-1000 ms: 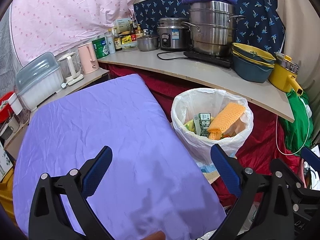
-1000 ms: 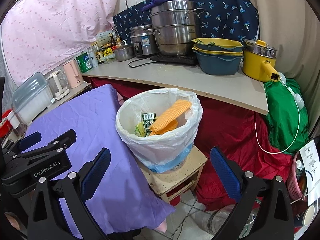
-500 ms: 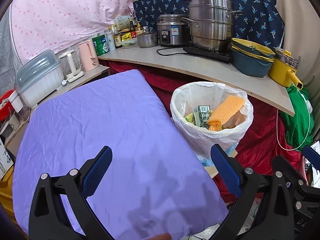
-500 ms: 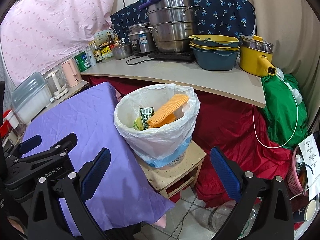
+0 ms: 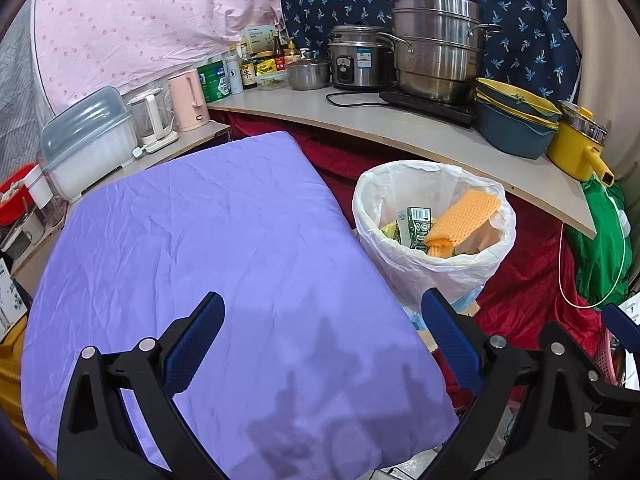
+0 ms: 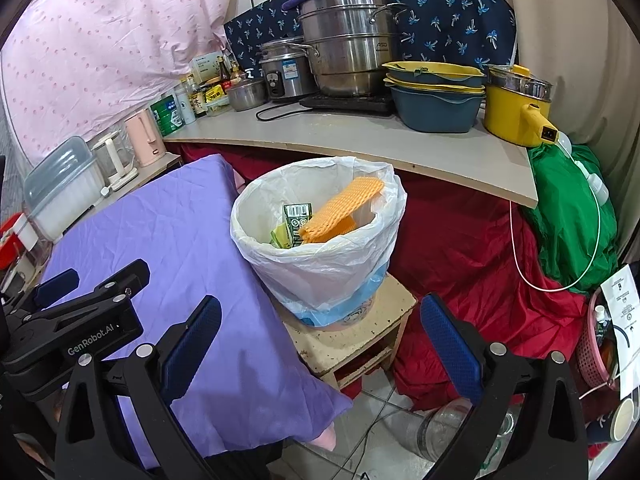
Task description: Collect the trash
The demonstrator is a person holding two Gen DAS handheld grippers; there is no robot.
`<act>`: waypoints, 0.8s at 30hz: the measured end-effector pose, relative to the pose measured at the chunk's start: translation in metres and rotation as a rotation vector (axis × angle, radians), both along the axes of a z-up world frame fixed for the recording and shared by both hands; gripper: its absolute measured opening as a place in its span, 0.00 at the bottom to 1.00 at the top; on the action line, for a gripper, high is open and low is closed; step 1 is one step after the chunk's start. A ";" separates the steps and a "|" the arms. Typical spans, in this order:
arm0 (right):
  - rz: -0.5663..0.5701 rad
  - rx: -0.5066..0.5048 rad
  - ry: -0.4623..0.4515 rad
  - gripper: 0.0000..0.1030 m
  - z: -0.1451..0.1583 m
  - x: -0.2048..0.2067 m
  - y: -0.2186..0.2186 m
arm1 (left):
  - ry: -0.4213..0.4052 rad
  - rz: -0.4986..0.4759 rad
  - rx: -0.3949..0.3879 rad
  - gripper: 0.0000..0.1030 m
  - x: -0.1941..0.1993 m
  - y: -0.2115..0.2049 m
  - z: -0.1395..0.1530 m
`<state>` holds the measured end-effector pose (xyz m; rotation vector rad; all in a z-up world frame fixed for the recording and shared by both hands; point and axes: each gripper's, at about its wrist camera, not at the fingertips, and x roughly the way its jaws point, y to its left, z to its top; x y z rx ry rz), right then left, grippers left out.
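Note:
A bin lined with a white bag (image 5: 436, 256) (image 6: 320, 264) stands on a small wooden stool (image 6: 360, 332) beside the purple-covered table (image 5: 200, 248) (image 6: 168, 240). Inside lie an orange foam net (image 5: 464, 220) (image 6: 344, 208), a green carton (image 5: 418, 226) (image 6: 298, 218) and other scraps. My left gripper (image 5: 320, 344) is open and empty above the purple cloth. My right gripper (image 6: 320, 344) is open and empty above the stool, with the bin just beyond. The left gripper also shows in the right wrist view (image 6: 72, 312).
A grey counter (image 6: 360, 140) behind holds steel pots (image 6: 348, 44), a rice cooker (image 5: 360, 60), stacked basins (image 6: 436, 96), a yellow pot (image 6: 516, 108) and bottles. Kettles (image 5: 188, 100) and a lidded plastic box (image 5: 88, 136) stand at left. Red (image 6: 480, 260) and green cloth (image 6: 572, 216) hang at right.
Both grippers have drawn back and up a little from the bin. They stay open and empty. The trash in the bin has not moved.

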<state>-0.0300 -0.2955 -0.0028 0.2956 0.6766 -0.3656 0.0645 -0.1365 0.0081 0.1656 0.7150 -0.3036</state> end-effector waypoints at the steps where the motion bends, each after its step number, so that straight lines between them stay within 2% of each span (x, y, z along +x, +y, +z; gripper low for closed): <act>1: -0.001 -0.001 0.001 0.93 -0.001 0.000 0.001 | 0.002 0.001 0.000 0.92 0.000 0.001 0.000; 24: 0.002 -0.001 0.005 0.93 -0.004 0.001 0.001 | 0.004 0.002 -0.001 0.92 0.001 0.005 -0.005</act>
